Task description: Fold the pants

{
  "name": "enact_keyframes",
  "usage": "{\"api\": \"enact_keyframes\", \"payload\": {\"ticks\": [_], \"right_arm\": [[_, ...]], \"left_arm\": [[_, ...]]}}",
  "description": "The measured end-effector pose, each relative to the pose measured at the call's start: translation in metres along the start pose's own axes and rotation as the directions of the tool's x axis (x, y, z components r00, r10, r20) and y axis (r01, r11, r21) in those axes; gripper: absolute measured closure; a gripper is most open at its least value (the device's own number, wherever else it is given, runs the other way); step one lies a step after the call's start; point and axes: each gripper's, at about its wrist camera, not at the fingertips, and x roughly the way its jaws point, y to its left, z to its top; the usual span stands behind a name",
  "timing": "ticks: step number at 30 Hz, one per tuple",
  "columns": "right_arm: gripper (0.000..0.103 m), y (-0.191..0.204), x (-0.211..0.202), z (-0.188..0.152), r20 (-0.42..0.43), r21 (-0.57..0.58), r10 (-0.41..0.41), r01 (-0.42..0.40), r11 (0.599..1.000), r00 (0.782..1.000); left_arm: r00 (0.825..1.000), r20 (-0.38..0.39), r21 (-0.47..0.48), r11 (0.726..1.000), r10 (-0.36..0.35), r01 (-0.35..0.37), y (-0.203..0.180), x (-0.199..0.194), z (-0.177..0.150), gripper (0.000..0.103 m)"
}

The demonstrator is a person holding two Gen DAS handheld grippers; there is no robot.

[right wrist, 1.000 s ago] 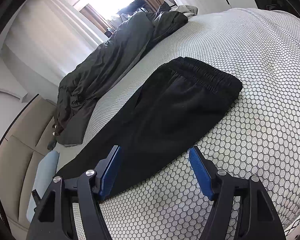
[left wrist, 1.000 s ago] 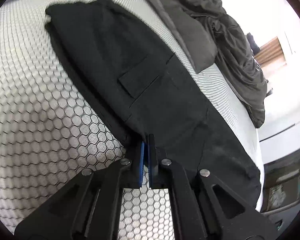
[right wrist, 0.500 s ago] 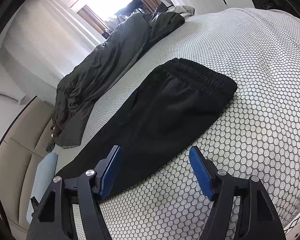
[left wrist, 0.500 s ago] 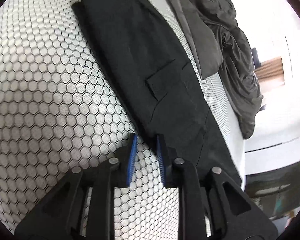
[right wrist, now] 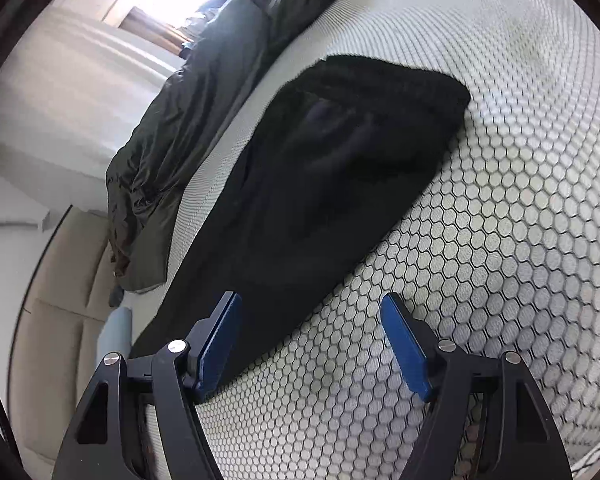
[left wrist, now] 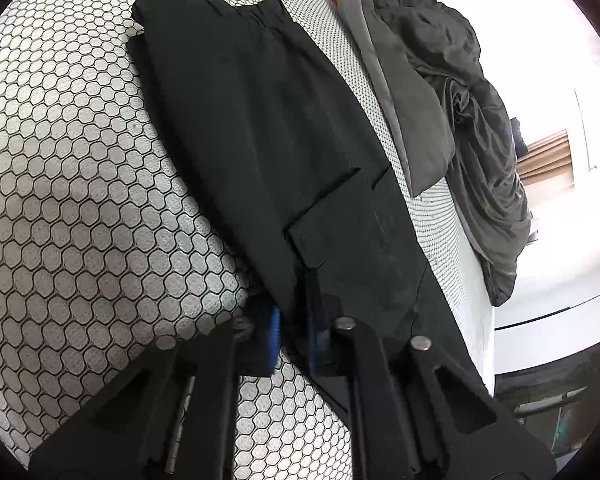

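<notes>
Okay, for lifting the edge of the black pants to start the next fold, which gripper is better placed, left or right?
Left. The left gripper is already shut on the near edge of the black pants, while the right gripper hangs open above the edge with nothing pinched.

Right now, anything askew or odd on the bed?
Nothing stands out. The black pants lie flat, folded lengthwise on the hex-pattern cover; a dark quilt is bunched along the far side, clear of them. Left gripper pinches the pants' near edge.
</notes>
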Motion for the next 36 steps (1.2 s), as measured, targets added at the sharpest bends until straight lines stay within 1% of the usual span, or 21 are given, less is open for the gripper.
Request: {"api": "enact_keyframes", "payload": {"ticks": [2, 4, 5, 6, 7, 8, 9, 10, 14, 17, 20, 24, 27, 29, 30, 31, 32, 33, 34, 35, 36], "right_arm": [[0.030, -0.011, 0.014, 0.010, -0.004, 0.079, 0.064, -0.064, 0.995, 0.998], [0.031, -0.019, 0.030, 0.022, 0.030, 0.148, 0.149, -0.152, 0.977, 0.988], [0.042, -0.020, 0.040, 0.027, 0.044, 0.161, 0.164, -0.169, 0.972, 0.985], [0.067, -0.021, 0.045, 0.030, 0.050, 0.162, 0.159, -0.165, 0.973, 0.986], [0.089, -0.023, 0.054, 0.032, 0.049, 0.168, 0.147, -0.153, 0.974, 0.988], [0.095, -0.024, 0.061, 0.032, 0.040, 0.179, 0.146, -0.150, 0.972, 0.989], [0.098, -0.024, 0.061, 0.031, 0.060, 0.178, 0.148, -0.156, 0.972, 0.987], [0.099, -0.024, 0.058, 0.031, 0.076, 0.175, 0.146, -0.157, 0.972, 0.986], [0.100, -0.014, 0.032, 0.025, 0.139, 0.103, 0.112, -0.127, 0.987, 0.984], [0.101, -0.019, 0.014, 0.017, 0.140, 0.095, 0.119, -0.133, 0.987, 0.983], [0.101, -0.027, -0.005, 0.002, 0.118, 0.096, 0.138, -0.149, 0.984, 0.983], [0.101, -0.027, -0.037, -0.029, 0.125, 0.057, 0.153, -0.161, 0.985, 0.980], [0.101, -0.036, -0.060, -0.063, 0.126, 0.040, 0.150, -0.156, 0.987, 0.981], [0.100, -0.037, -0.062, -0.076, 0.112, 0.034, 0.141, -0.146, 0.989, 0.984], [0.098, -0.039, -0.064, -0.078, 0.101, 0.028, 0.132, -0.135, 0.990, 0.986], [0.093, -0.040, -0.065, -0.078, 0.087, 0.030, 0.116, -0.119, 0.992, 0.989], [0.092, -0.039, -0.066, -0.076, 0.074, 0.036, 0.106, -0.109, 0.993, 0.992], [0.088, -0.037, -0.070, -0.074, 0.072, 0.028, 0.092, -0.094, 0.995, 0.993], [0.077, -0.037, -0.077, -0.073, 0.086, 0.013, 0.070, -0.072, 0.997, 0.994], [0.069, -0.035, -0.085, -0.071, 0.116, -0.005, 0.049, -0.049, 0.999, 0.992], [0.049, -0.035, -0.093, -0.069, 0.151, -0.014, 0.038, -0.036, 0.999, 0.988]], "left_arm": [[1.000, 0.000, 0.016, 1.000, -0.006, 0.006, 0.005, -0.004, -0.002, 0.099], [1.000, 0.000, 0.034, 0.999, -0.009, 0.009, 0.003, -0.001, 0.000, 0.100], [1.000, 0.002, 0.044, 0.999, -0.010, 0.010, 0.002, -0.001, 0.000, 0.100], [1.000, 0.007, 0.047, 0.999, -0.010, 0.010, 0.002, -0.002, 0.001, 0.101], [1.000, 0.011, 0.045, 0.999, -0.010, 0.010, 0.004, -0.005, 0.001, 0.101], [1.000, 0.018, 0.040, 0.999, -0.013, 0.012, 0.005, -0.008, 0.000, 0.101], [1.000, 0.025, 0.041, 0.999, -0.014, 0.013, 0.005, -0.012, 0.000, 0.101], [0.999, 0.030, 0.046, 0.999, -0.014, 0.013, 0.004, -0.016, -0.003, 0.102], [0.998, 0.061, 0.100, 0.995, -0.008, 0.002, -0.003, -0.041, -0.014, 0.102], [0.998, 0.058, 0.136, 0.991, -0.019, 0.011, 0.003, -0.065, -0.027, 0.102], [0.998, 0.050, 0.143, 0.989, -0.033, 0.025, 0.018, -0.088, -0.038, 0.102], [0.998, 0.062, 0.168, 0.986, -0.004, -0.007, 0.043, -0.120, -0.059, 0.102], [0.998, 0.056, 0.148, 0.989, 0.004, -0.012, 0.072, -0.139, -0.072, 0.100], [0.999, 0.046, 0.134, 0.991, 0.017, -0.023, 0.084, -0.145, -0.074, 0.099], [0.998, 0.055, 0.128, 0.992, 0.008, -0.015, 0.087, -0.152, -0.072, 0.098], [0.998, 0.062, 0.133, 0.991, 0.022, -0.030, 0.086, -0.158, -0.071, 0.098], [0.997, 0.075, 0.142, 0.989, 0.036, -0.046, 0.085, -0.164, -0.070, 0.097], [0.995, 0.092, 0.161, 0.985, 0.048, -0.063, 0.083, -0.172, -0.070, 0.095], [0.992, 0.107, 0.178, 0.981, 0.060, -0.079, 0.080, -0.179, -0.070, 0.092], [0.990, 0.125, 0.196, 0.976, 0.069, -0.093, 0.076, -0.188, -0.070, 0.087], [0.988, 0.138, 0.212, 0.972, 0.070, -0.098, 0.072, -0.196, -0.072, 0.082]]}}
